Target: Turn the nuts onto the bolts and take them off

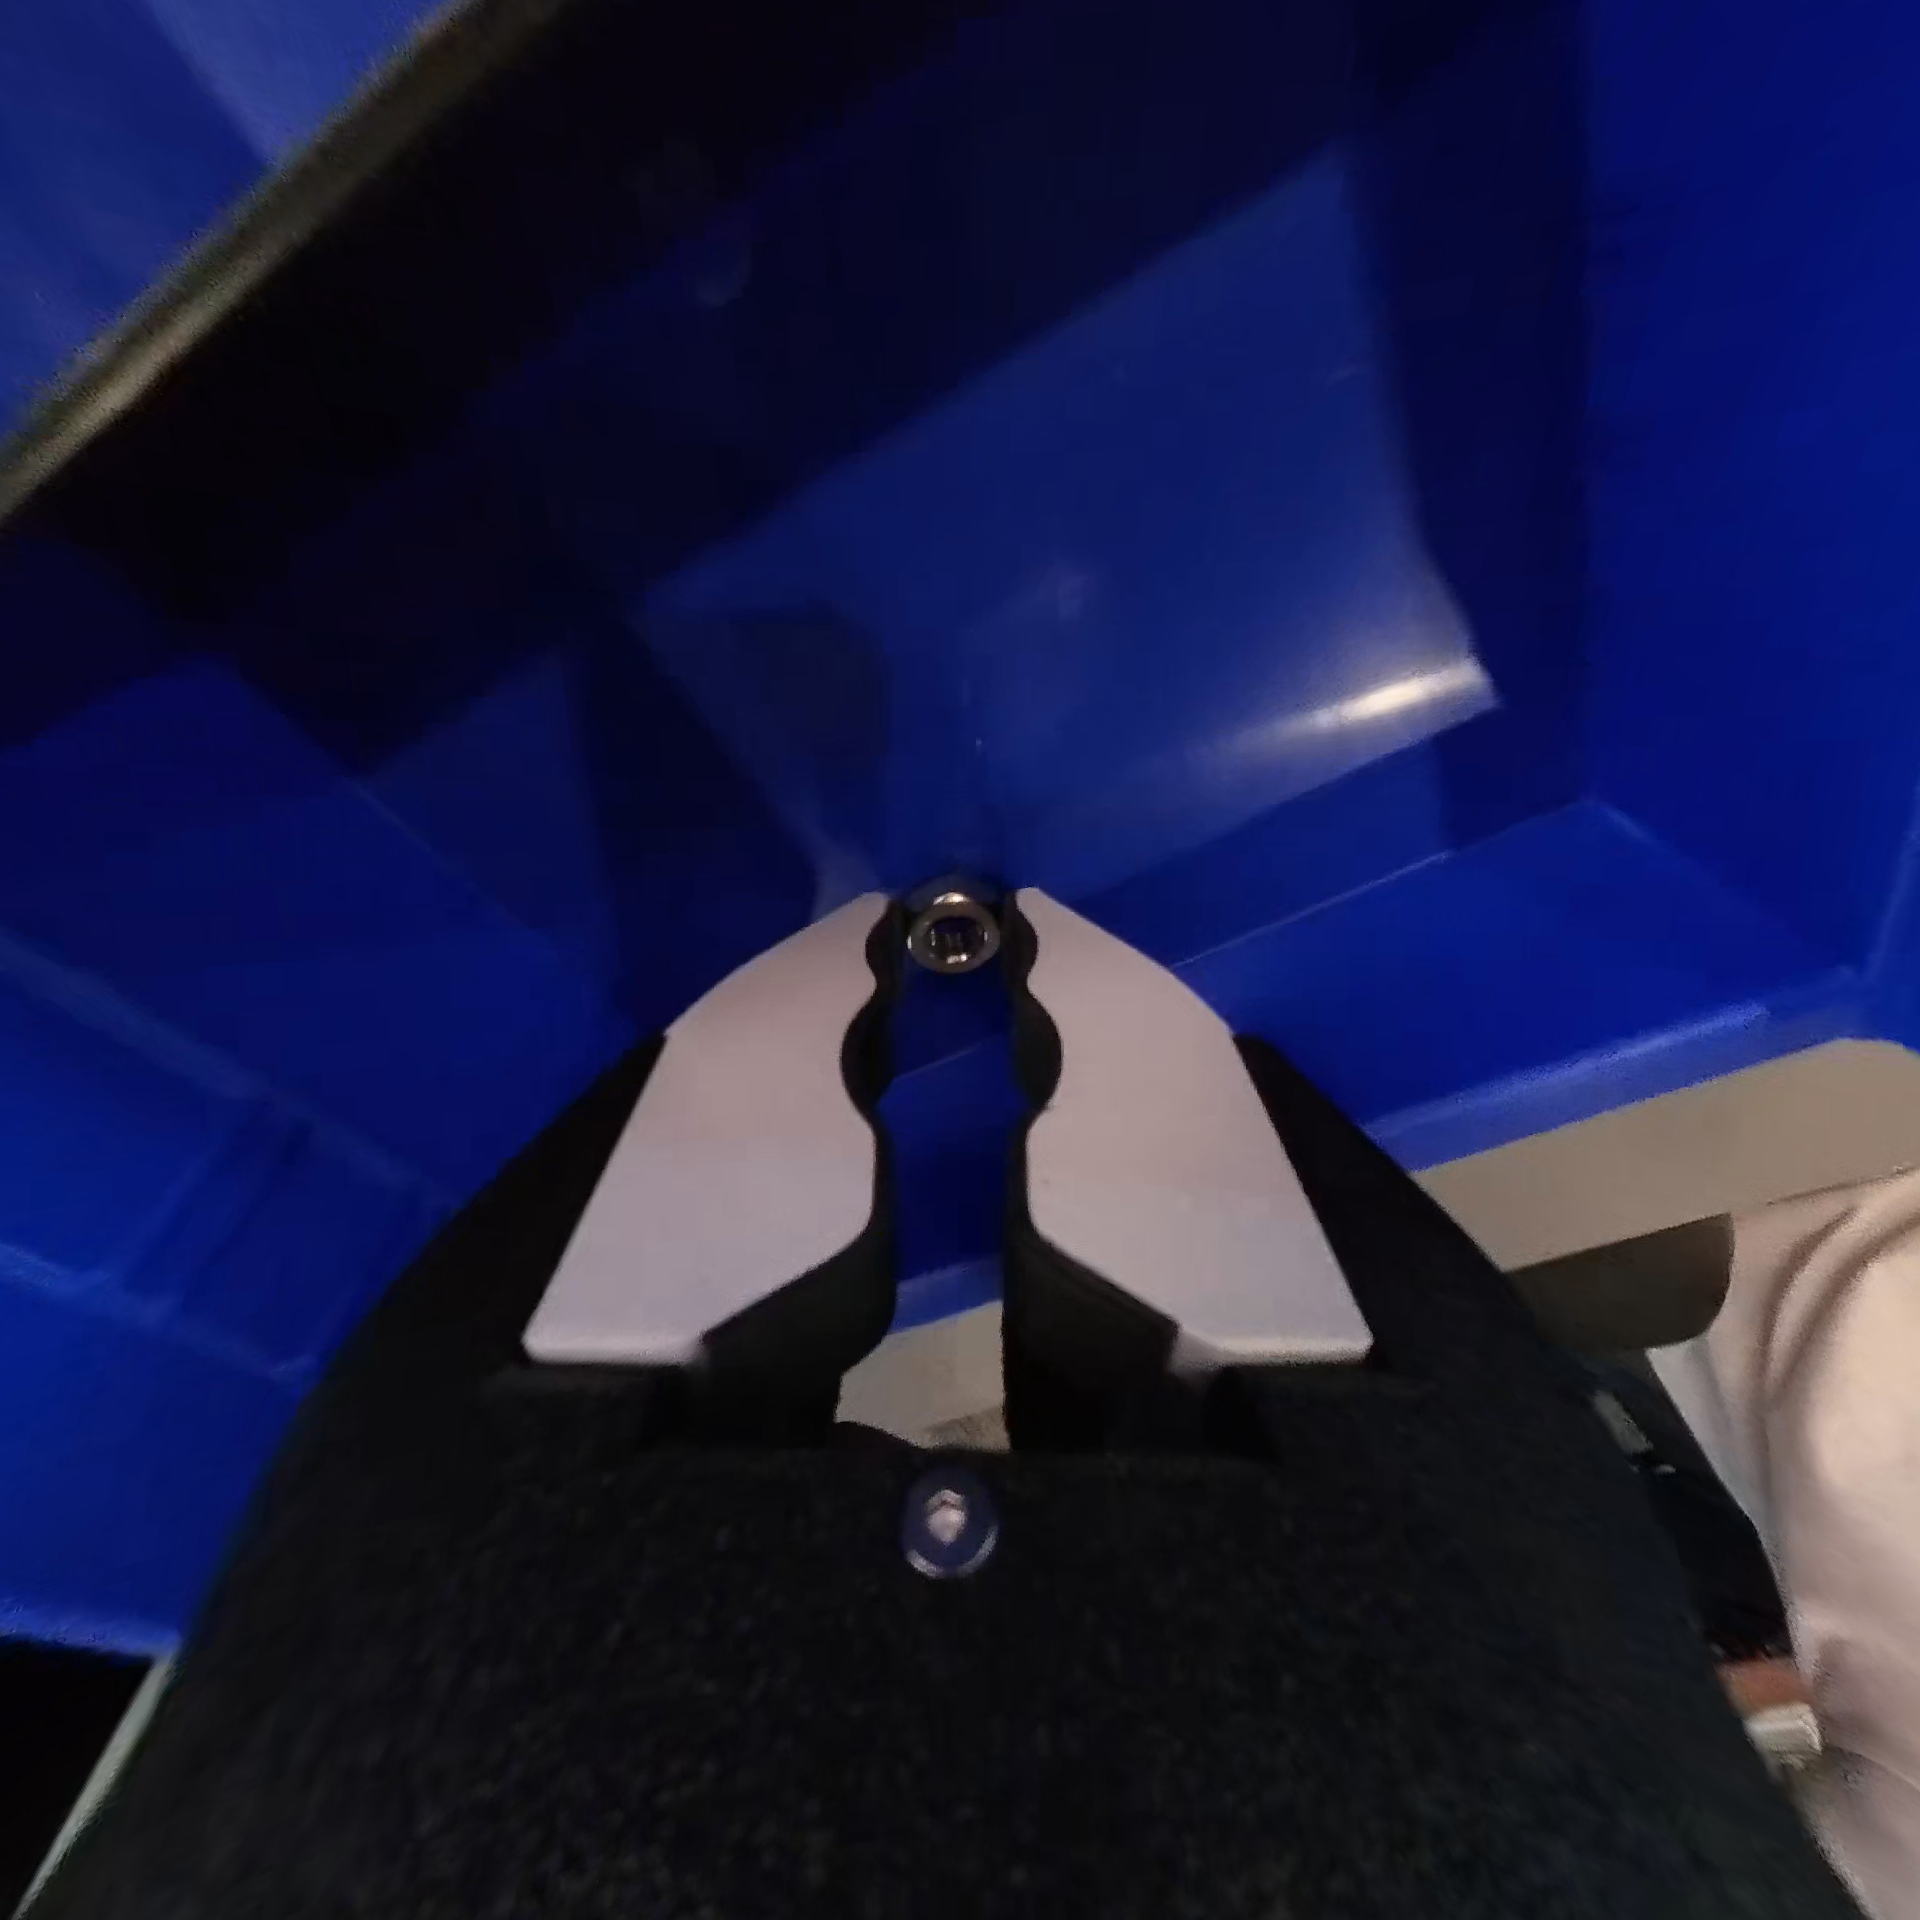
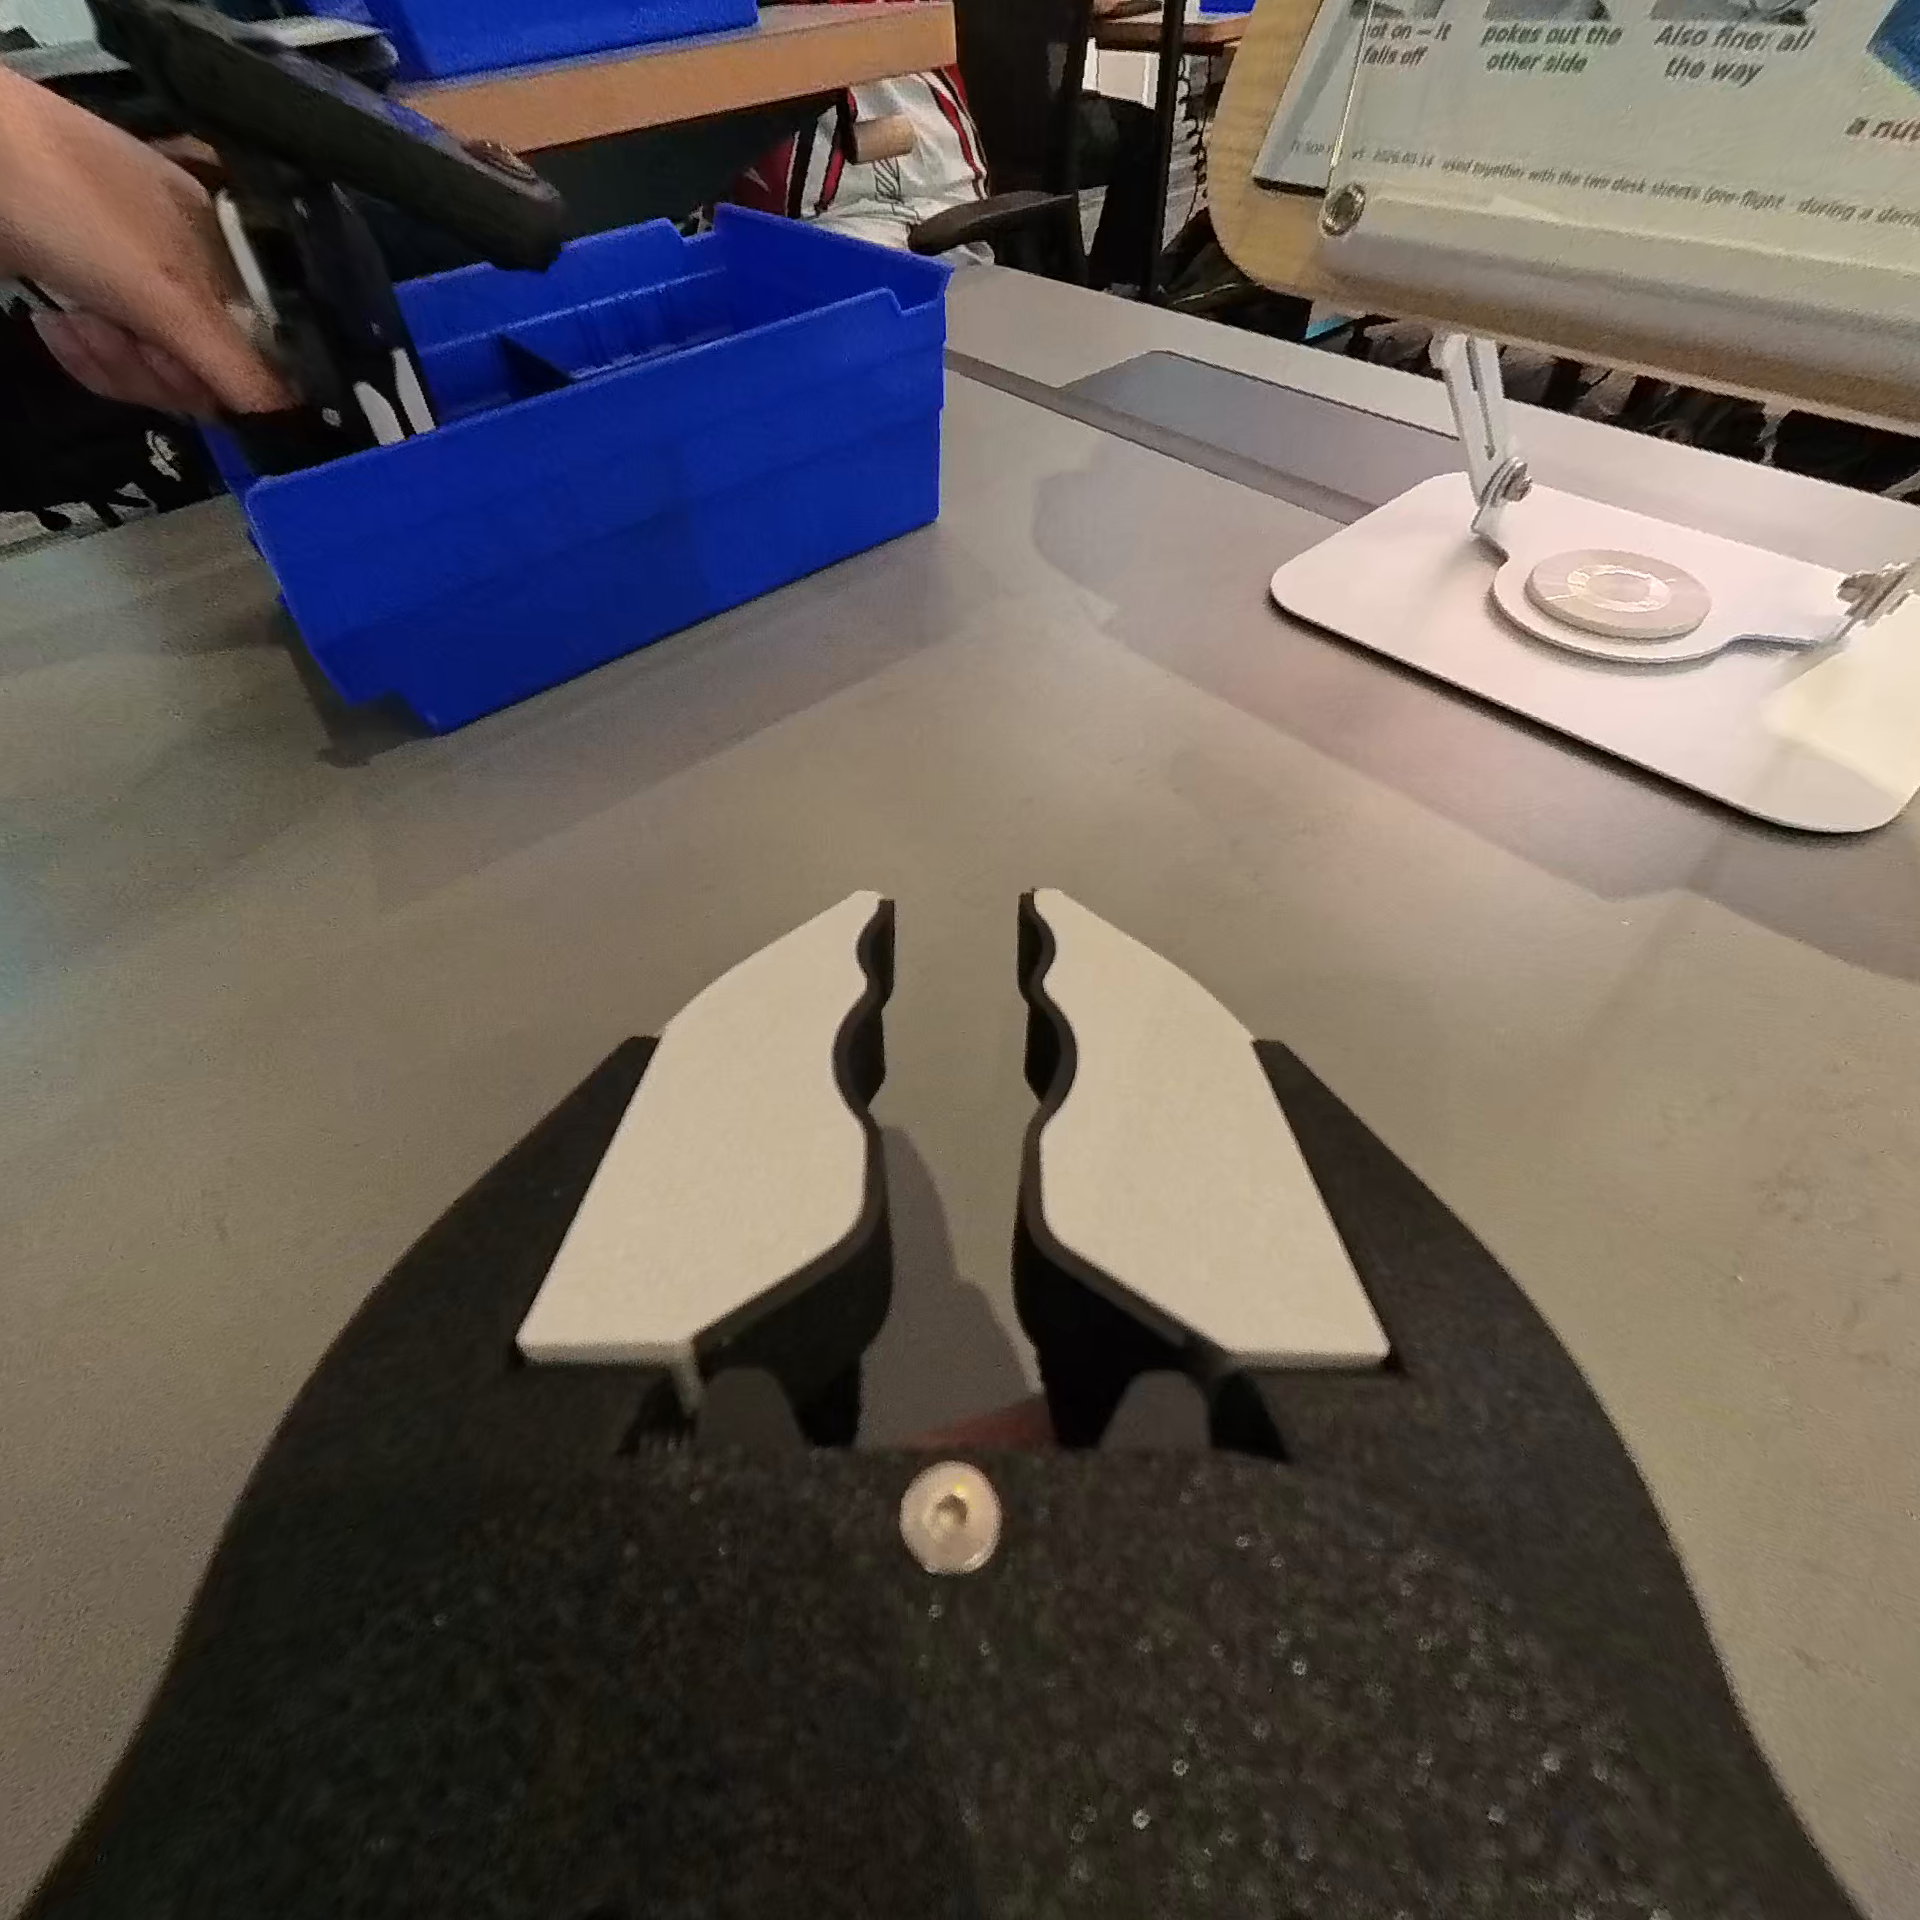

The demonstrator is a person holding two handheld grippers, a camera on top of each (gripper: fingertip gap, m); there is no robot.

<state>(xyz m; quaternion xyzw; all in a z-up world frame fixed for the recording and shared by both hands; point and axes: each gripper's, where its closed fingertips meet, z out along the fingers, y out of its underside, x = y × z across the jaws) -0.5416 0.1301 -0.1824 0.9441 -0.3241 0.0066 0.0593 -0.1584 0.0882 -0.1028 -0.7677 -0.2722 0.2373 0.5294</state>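
Fingertips of the left gripper (image 1: 951, 935) are pinching a small silver bolt (image 1: 949, 938), seen end-on with its socket head facing the camera, and the jaws are standing narrow around it. In the left wrist view this gripper is reaching down inside the blue bin (image 1: 1299, 540), and blue walls and dividers are crowding in on every side, leaving little room to swing. A strip of the desk (image 1: 1558, 1153) is showing past the bin's near rim at lower right, beside a pale sleeve (image 1: 1829, 1455).

Only the right wrist view is showing the wider layout. There the blue bin (image 2: 623, 520) is sitting near the far left edge of the grey desk (image 2: 1143, 852), and the left gripper (image 2: 400, 400), held by a hand (image 2: 114, 270), is dipping into the bin's left compartment; the bolt is hidden from this side. The right gripper (image 2: 956, 914) is hovering over the bare middle of the desk, holding nothing, its jaws standing a moderate gap apart. Open desk is lying all around it. Toward the far right edge a white stand (image 2: 1558, 665) is carrying a tilted instruction board (image 2: 1621, 135). No loose nuts can be made out in either view.
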